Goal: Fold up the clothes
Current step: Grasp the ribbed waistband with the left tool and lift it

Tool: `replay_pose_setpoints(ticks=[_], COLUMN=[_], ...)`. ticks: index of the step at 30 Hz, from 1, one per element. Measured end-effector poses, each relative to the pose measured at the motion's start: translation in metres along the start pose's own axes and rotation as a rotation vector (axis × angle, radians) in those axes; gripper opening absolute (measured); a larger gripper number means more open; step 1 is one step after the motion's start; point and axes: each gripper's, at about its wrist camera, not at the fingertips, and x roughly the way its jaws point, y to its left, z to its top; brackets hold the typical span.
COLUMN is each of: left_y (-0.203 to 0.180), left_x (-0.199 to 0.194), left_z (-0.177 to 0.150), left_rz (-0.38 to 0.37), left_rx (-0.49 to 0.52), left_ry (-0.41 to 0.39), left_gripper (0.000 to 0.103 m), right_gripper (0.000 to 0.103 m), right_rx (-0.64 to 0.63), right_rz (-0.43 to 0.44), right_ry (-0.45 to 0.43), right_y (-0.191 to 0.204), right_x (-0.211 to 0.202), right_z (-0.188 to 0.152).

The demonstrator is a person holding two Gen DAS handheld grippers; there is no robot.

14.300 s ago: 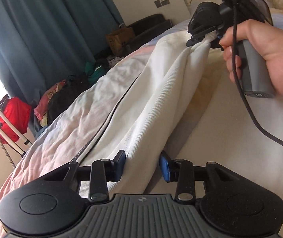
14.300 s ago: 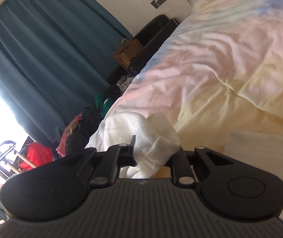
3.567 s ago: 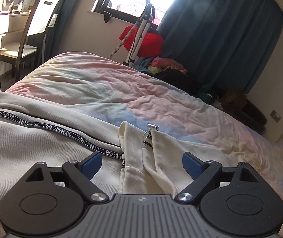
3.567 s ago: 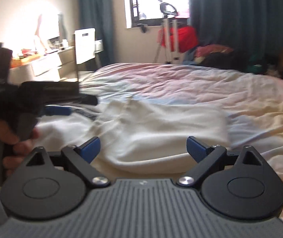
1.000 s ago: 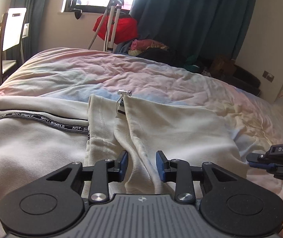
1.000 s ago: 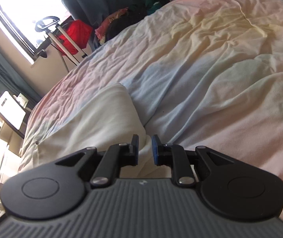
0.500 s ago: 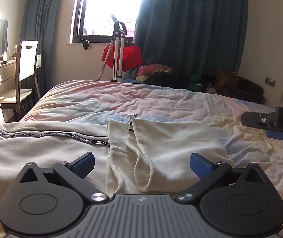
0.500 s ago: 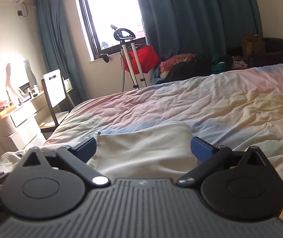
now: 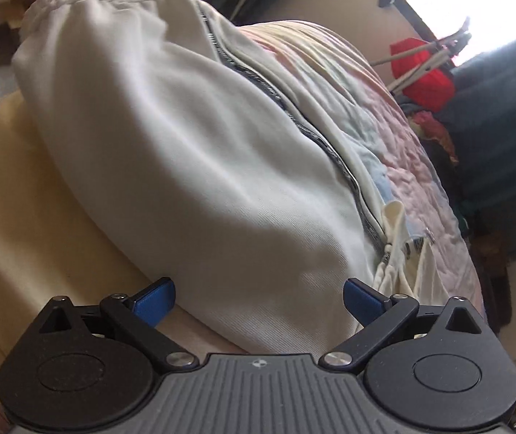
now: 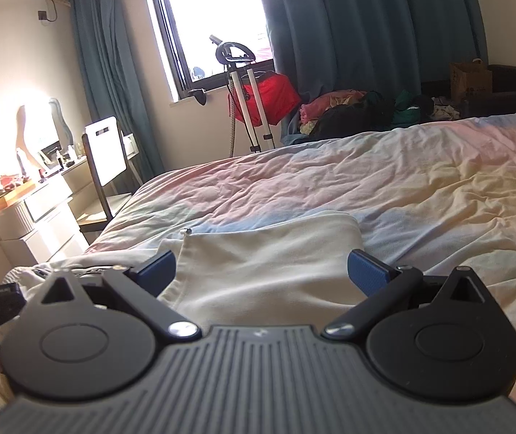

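Left gripper tilted down over cream trousers, jaws just opened wide, gripping nothing, right gripper spread above folded leg, empty, side-tape lettering unreadable

No lettering can be read. The dark tape running down the cream garment appears to carry print, too blurred to make out. Just beside the tape's lower end, a small label shows dark marks, equally illegible.
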Motion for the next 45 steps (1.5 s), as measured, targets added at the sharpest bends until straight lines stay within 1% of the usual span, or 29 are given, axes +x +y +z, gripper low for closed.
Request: replay_pose_setpoints(ticks=[1,2,5,9,13,15,16,18,19,21,22,23,26,28,30,31,32,33,34,35,36,37,39,40,41,43,45], left_y=[0.01,0.022,0.057,0.08,0.091,0.102,0.108,0.127,0.134,0.144,0.147,0.15,0.154,0.158,0.158,0.157,0.154,0.146,0.136,0.128,0.124,0.122,0.107,0.095,0.081,0.049,0.005], left_x=[-0.003,-0.004,-0.003,0.01,0.009,0.006,0.002,-0.014,-0.02,-0.037,-0.044,-0.051,-0.058,-0.051,-0.04,-0.036,-0.032,-0.026,-0.021,-0.017,-0.018,-0.021,-0.024,-0.029,-0.034,-0.044,-0.051], left_z=[0.007,0.013,0.03,0.053,0.058,0.054,0.053,0.048,0.046,0.043,0.042,0.042,0.051,0.059,0.066,0.069,0.072,0.074,0.076,0.079,0.079,0.078,0.083,0.084,0.085,0.08,0.072], left_rz=[0.017,0.019,-0.004,-0.031,-0.066,-0.117,-0.151,-0.256,-0.282,-0.287,-0.27,-0.245,-0.242,-0.286,-0.311,-0.313,-0.31,-0.287,-0.246,-0.203,-0.179,-0.171,-0.141,-0.11,-0.076,-0.027,0.018], left_rx=[-0.042,-0.101,-0.272,-0.398,-0.424,-0.419,-0.442,-0.53,-0.563,-0.592,-0.593,-0.584,-0.55,-0.554,-0.564,-0.567,-0.555,-0.527,-0.491,-0.456,-0.427,-0.405,-0.331,-0.273,-0.21,-0.085,0.062], left_ry=[0.008,0.017,0.042,0.086,0.08,0.069,0.053,-0.048,-0.092,-0.191,-0.233,-0.279,-0.33,-0.305,-0.277,-0.278,-0.282,-0.283,-0.287,-0.303,-0.331,-0.356,-0.406,-0.43,-0.454,-0.531,-0.62], left_gripper=[0.102,0.102,0.102,0.103,0.103,0.103,0.103,0.103,0.103,0.103,0.103,0.103,0.103,0.1,0.09,0.089,0.083,0.074,0.07,0.059,0.046,0.042,0.022,0.022,0.017,0.015,0.015], right_gripper=[0.103,0.103,0.103,0.103,0.103,0.103,0.103,0.103,0.103,0.103,0.103,0.103,0.103,0.103,0.103,0.103,0.103,0.103,0.103,0.103,0.103,0.103,0.103,0.103,0.103,0.103,0.103], right_rx=[0.004,0.01,0.023,-0.007,-0.024,-0.025,-0.025,-0.029,-0.033,-0.041,-0.049,-0.057,-0.074,-0.087,-0.096,-0.1,-0.101,-0.103,-0.112,-0.131,-0.157,-0.17,-0.183,-0.19,-0.205,-0.228,-0.193], right_rz=[0.0,-0.001,-0.003,-0.007,-0.014,-0.013,-0.012,-0.009,-0.007,-0.001,0.001,0.003,0.003,-0.004,-0.014,-0.019,-0.029,-0.038,-0.04,-0.051,-0.072,-0.08,-0.088,-0.092,-0.092,-0.084,-0.064], right_ry=[0.004,0.009,0.024,0.046,0.084,0.101,0.109,0.123,0.13,0.145,0.151,0.157,0.16,0.162,0.162,0.162,0.162,0.163,0.163,0.168,0.202,0.233,0.286,0.312,0.307,0.309,0.323], right_y=[0.0,-0.001,-0.001,0.005,0.008,0.009,0.01,0.012,0.014,0.018,0.019,0.021,0.025,0.027,0.028,0.028,0.029,0.03,0.031,0.033,0.036,0.037,0.038,0.038,0.039,0.041,0.035], right_x=[0.001,0.002,0.007,0.013,0.023,0.028,0.03,0.035,0.038,0.042,0.043,0.044,0.045,0.047,0.052,0.055,0.059,0.065,0.07,0.079,0.092,0.101,0.115,0.122,0.122,0.12,0.118], right_z=[0.0,0.0,-0.001,-0.006,-0.011,-0.012,-0.013,-0.014,-0.016,-0.018,-0.019,-0.02,-0.022,-0.023,-0.024,-0.024,-0.026,-0.028,-0.029,-0.032,-0.036,-0.04,-0.054,-0.06,-0.064,-0.064,-0.058])
